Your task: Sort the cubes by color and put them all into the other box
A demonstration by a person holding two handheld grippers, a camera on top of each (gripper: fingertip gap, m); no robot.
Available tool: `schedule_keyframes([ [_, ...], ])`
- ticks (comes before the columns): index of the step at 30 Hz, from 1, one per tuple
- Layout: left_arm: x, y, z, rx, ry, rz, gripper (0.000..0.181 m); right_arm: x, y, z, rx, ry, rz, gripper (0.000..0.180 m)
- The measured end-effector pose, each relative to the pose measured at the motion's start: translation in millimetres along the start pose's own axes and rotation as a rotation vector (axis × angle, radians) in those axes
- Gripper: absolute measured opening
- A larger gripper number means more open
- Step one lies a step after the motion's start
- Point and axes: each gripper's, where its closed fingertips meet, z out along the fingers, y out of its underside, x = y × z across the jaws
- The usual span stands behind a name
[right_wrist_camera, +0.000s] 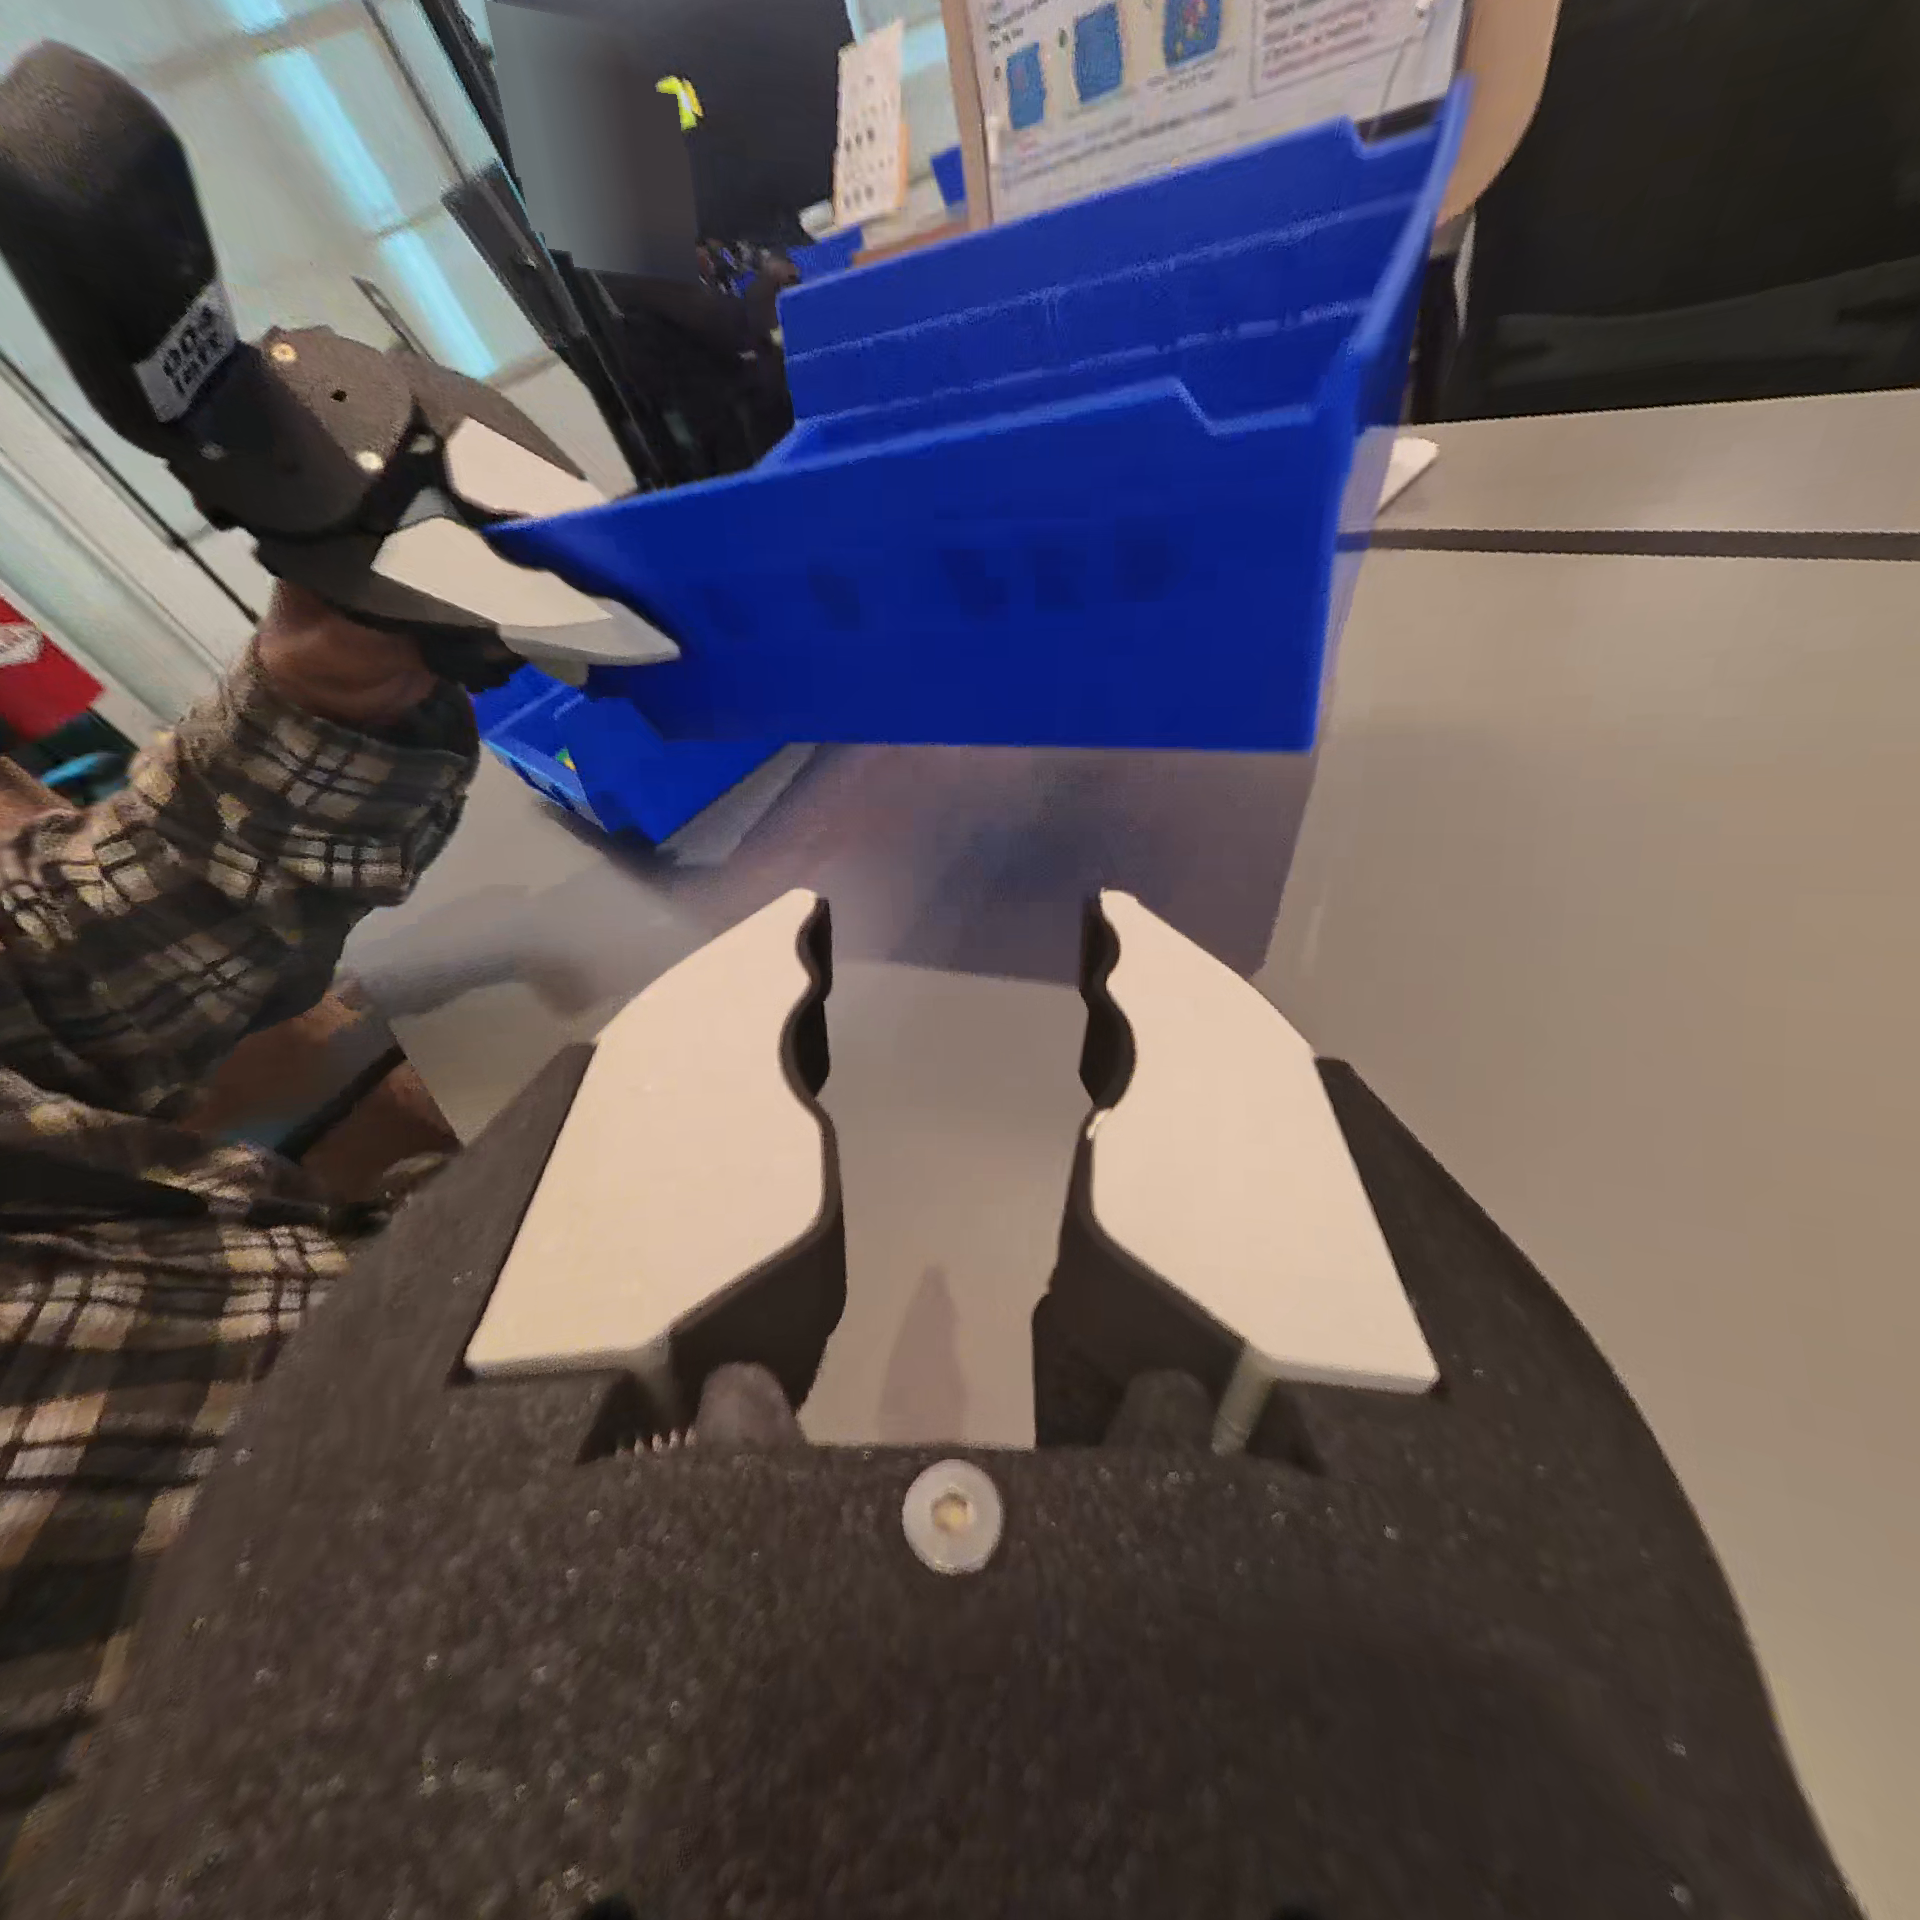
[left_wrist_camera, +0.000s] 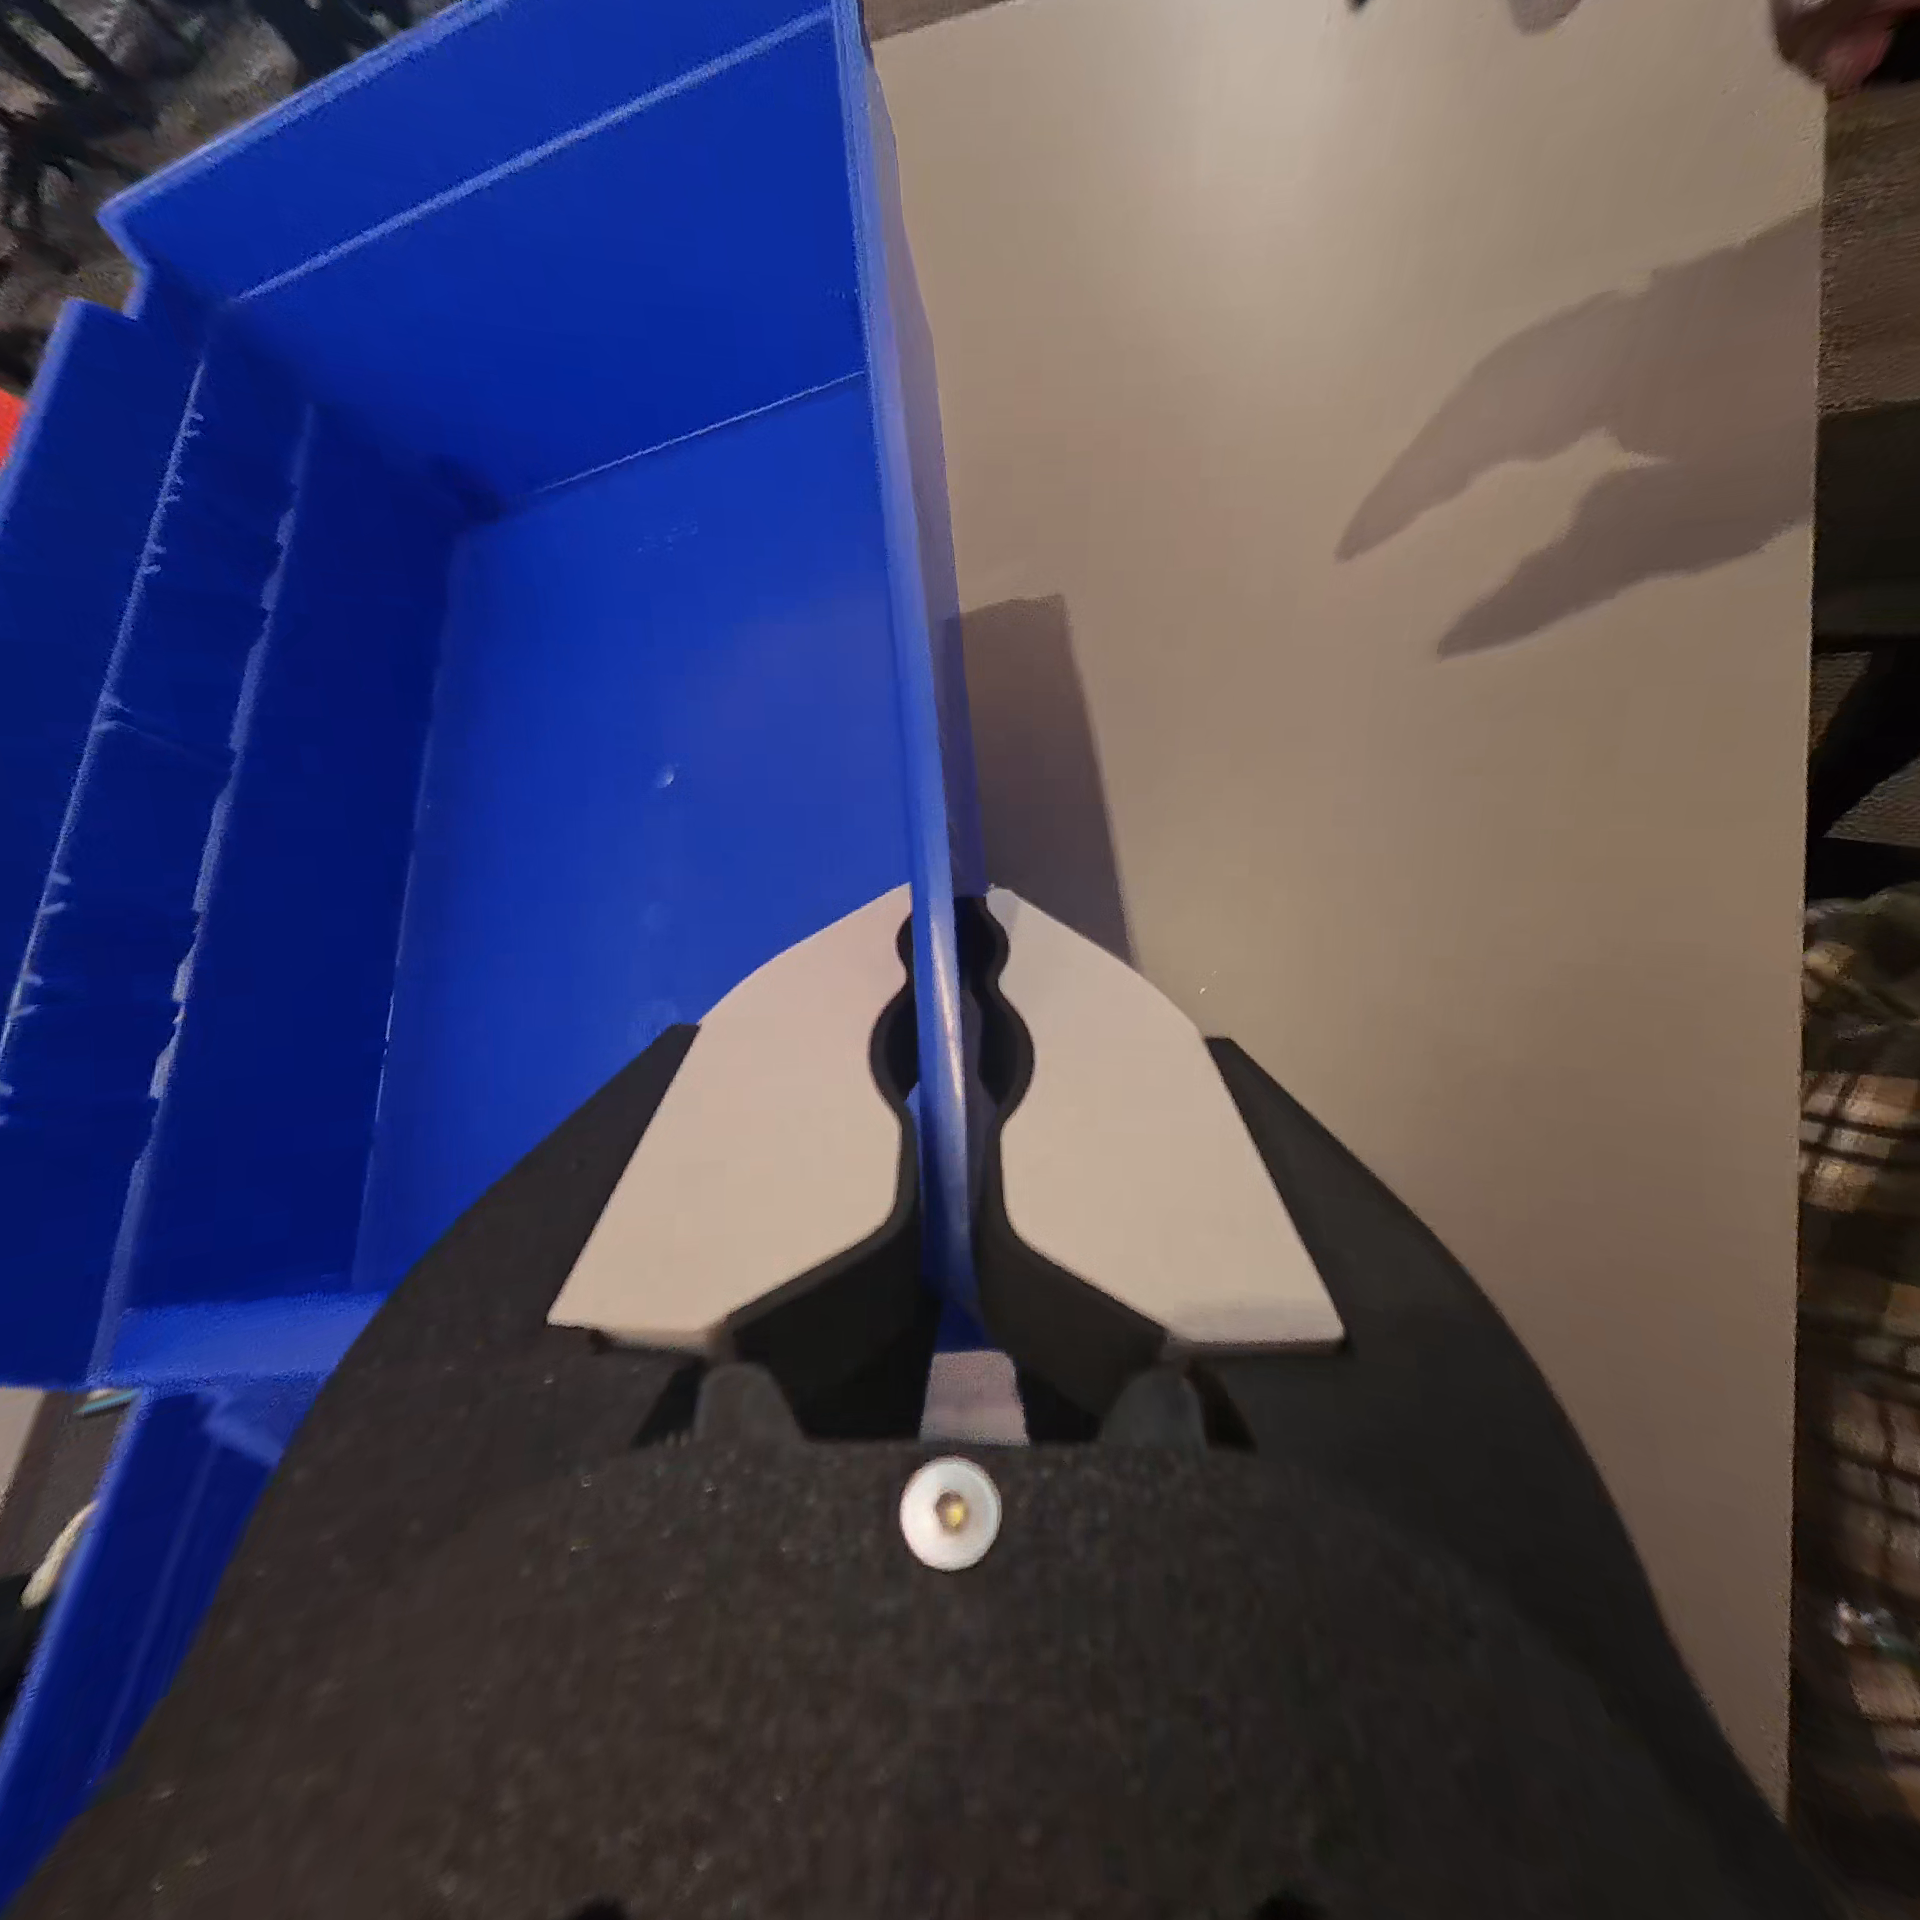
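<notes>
- The left gripper [left_wrist_camera: 948, 1039] is clamped on the side wall of a blue box [left_wrist_camera: 644, 665], fingers on either side of its rim.
- In the right wrist view the box [right_wrist_camera: 987, 592] is tilted, one end lifted off the grey bench [right_wrist_camera: 1610, 831].
- The right gripper [right_wrist_camera: 956, 997] is spread wide, holding nothing, above the bench.
- No cubes are visible.
- A plaid sleeve [right_wrist_camera: 208, 831] reaches up to the left gripper [right_wrist_camera: 582, 613].

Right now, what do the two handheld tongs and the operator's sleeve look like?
Both match. The right tongs have two flat pale grey fingers with wavy black inner pads, set in a rough black body with a silver screw. The left tongs are built alike, on a rounded black handle that bears a small grey label. The sleeve is brown, black and cream plaid. No cables are visible.
</notes>
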Motion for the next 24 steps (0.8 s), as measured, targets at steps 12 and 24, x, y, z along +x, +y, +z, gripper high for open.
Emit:
schedule_keyframes([
  [12,23.3,26.4,79.9,-0.055,0.039,0.001,0.007,-14.1,10.1,19.1,-0.253,0.036,-0.279,0.066],
  [24,-5.6,8.4,-11.9,0.248,-0.077,-0.235,0.059,-40.2,8.0,88.0,-0.544,-0.167,-0.571,0.082],
])
